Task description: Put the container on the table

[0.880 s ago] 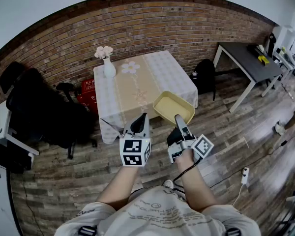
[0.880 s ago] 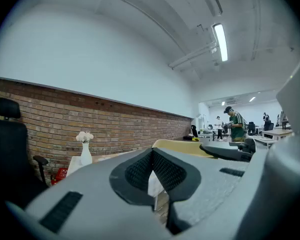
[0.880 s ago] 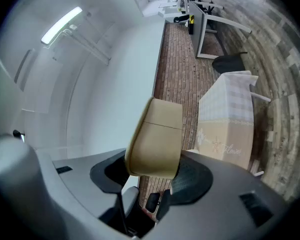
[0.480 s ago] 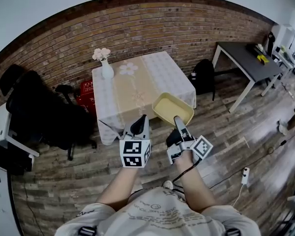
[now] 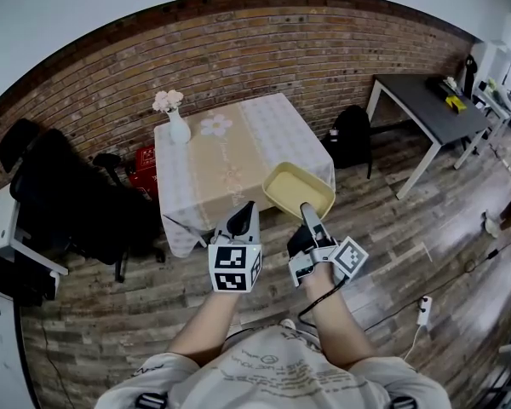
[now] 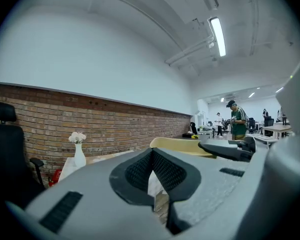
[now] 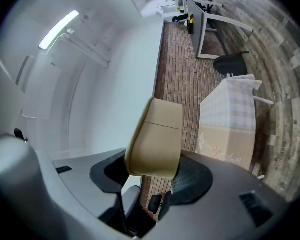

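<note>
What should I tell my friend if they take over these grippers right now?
Left gripper: shut, empty, level beside the right one.
Right gripper: shut on the rim of the yellow container, which is up in the air.
Table: ahead, under a cloth, with a vase of flowers at its far left corner.
Done: container is in the grip.
Left: step closer, set it on a bare part of the table, let go.

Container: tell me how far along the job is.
Done: the container is picked up, its rim clamped in the right gripper. In hand: it hangs in the air by the near corner of the table, not yet set down. Left: lower it onto the table and let go. The left gripper is shut and empty.
</note>
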The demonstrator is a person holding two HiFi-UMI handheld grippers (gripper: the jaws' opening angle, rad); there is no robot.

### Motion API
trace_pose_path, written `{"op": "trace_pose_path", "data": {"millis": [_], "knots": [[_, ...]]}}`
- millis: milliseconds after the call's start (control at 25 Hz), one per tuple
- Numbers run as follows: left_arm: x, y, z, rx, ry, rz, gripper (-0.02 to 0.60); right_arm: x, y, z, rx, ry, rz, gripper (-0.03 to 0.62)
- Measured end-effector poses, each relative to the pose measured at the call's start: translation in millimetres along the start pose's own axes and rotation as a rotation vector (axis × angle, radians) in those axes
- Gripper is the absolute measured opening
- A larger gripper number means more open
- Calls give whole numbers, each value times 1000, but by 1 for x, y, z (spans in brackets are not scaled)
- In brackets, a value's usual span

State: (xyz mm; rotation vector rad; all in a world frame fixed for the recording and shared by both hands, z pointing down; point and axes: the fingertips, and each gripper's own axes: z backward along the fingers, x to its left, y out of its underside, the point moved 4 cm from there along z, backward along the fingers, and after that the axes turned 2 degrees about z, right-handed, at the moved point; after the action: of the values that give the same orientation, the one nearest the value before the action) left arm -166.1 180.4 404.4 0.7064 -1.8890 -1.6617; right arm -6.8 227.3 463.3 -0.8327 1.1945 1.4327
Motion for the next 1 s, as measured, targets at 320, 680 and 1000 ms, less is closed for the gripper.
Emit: {"op": "trace_pose_path", "data": {"millis": [320, 680, 1000], "knots": [[-35, -3, -30, -10, -27, 3, 6, -10, -44, 1, 30, -19, -12, 212], [-56, -1, -51, -9, -43, 6, 6, -24, -69, -4, 70, -11, -4, 212], [-52, 0, -80, -17, -48, 14, 6, -42, -85, -21, 71, 7, -24, 212]]}}
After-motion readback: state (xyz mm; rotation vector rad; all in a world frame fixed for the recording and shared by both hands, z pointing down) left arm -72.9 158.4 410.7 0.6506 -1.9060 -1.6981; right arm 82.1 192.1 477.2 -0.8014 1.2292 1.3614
